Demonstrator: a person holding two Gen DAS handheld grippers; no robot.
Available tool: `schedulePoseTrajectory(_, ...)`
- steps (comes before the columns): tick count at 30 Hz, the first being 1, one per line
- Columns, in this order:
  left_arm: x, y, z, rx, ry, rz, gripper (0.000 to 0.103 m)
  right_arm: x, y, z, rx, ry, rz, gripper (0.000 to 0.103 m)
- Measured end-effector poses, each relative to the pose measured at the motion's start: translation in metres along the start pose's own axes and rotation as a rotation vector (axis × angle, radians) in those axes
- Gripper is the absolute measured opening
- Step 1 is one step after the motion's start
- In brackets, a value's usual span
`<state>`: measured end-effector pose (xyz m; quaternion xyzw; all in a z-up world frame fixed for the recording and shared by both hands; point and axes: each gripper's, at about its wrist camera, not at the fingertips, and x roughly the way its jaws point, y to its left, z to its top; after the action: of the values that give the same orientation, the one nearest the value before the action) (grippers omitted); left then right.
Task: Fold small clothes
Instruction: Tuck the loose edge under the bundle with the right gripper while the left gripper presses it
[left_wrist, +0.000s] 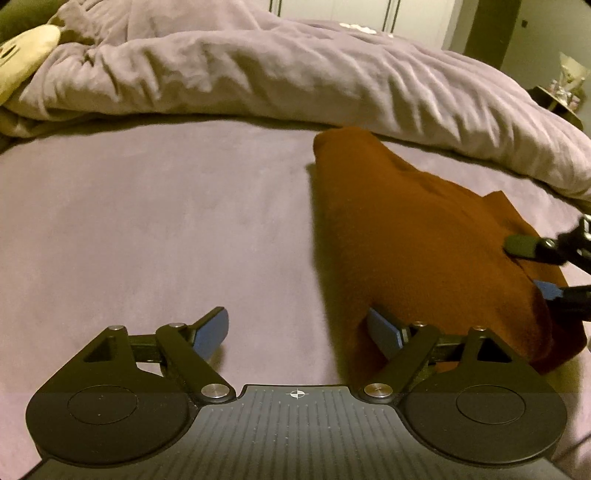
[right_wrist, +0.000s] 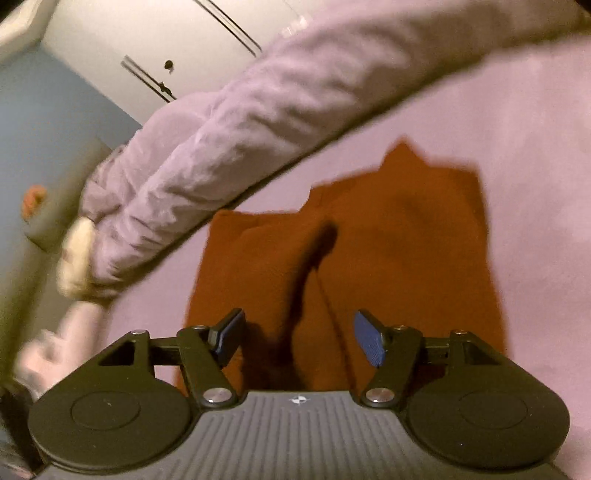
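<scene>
The left gripper gapes empty at lower centre beside the rust-brown garment. The right gripper hangs wide, holding nothing; each should probably pinch one edge only.

Pretty dim, warm yellowish indoor light. The right wrist view was smeared with motion blur, especially the duvet at left. The rust-brown garment carried a long dark shadow. Fisheye bending curved the edges; the left view was sharper, slightly grainy.
</scene>
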<state>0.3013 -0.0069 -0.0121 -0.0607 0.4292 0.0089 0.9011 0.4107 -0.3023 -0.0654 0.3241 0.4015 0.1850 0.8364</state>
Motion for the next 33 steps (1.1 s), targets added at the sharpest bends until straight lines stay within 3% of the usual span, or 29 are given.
schedulePoseTrajectory(6, 0.002, -0.001, 0.002, 0.000, 0.005, 0.003, 0.087, 0.026, 0.008, 0.010, 0.022, 0.058, 0.110, 0.065)
schedulePoseTrajectory(8, 0.002, -0.003, 0.003, 0.008, 0.004, 0.012, 0.087, 0.033, 0.017, 0.011, -0.019, 0.069, 0.112, 0.057)
schedulePoseTrajectory(9, 0.002, -0.004, 0.003, 0.011, 0.004, 0.020, 0.087, 0.037, 0.022, 0.010, -0.048, 0.072, 0.091, 0.047)
schedulePoseTrajectory(13, 0.001, -0.006, 0.002, 0.008, 0.004, 0.038, 0.087, 0.041, 0.042, 0.004, -0.171, 0.059, 0.019, 0.032)
schedulePoseTrajectory(16, -0.010, -0.007, 0.002, 0.002, -0.022, 0.029, 0.089, 0.030, 0.070, -0.005, -0.359, -0.017, -0.100, 0.025)
schedulePoseTrajectory(20, -0.031, -0.017, 0.002, 0.022, -0.063, -0.025, 0.092, -0.012, 0.098, -0.018, -0.555, -0.205, -0.193, 0.018)
schedulePoseTrajectory(25, -0.031, -0.040, -0.005, 0.073, -0.043, -0.063, 0.094, -0.046, 0.078, -0.024, -0.587, -0.320, -0.344, 0.017)
schedulePoseTrajectory(29, -0.016, -0.053, -0.014, 0.096, 0.007, -0.058, 0.094, -0.038, 0.037, -0.030, -0.578, -0.271, -0.455, 0.018)
schedulePoseTrajectory(31, -0.014, -0.052, -0.014, 0.096, 0.017, -0.055, 0.094, -0.028, 0.015, -0.033, -0.551, -0.206, -0.484, 0.030)
schedulePoseTrajectory(33, -0.016, -0.050, -0.012, 0.105, 0.014, -0.041, 0.094, -0.041, 0.006, -0.031, -0.469, -0.241, -0.445, 0.037)
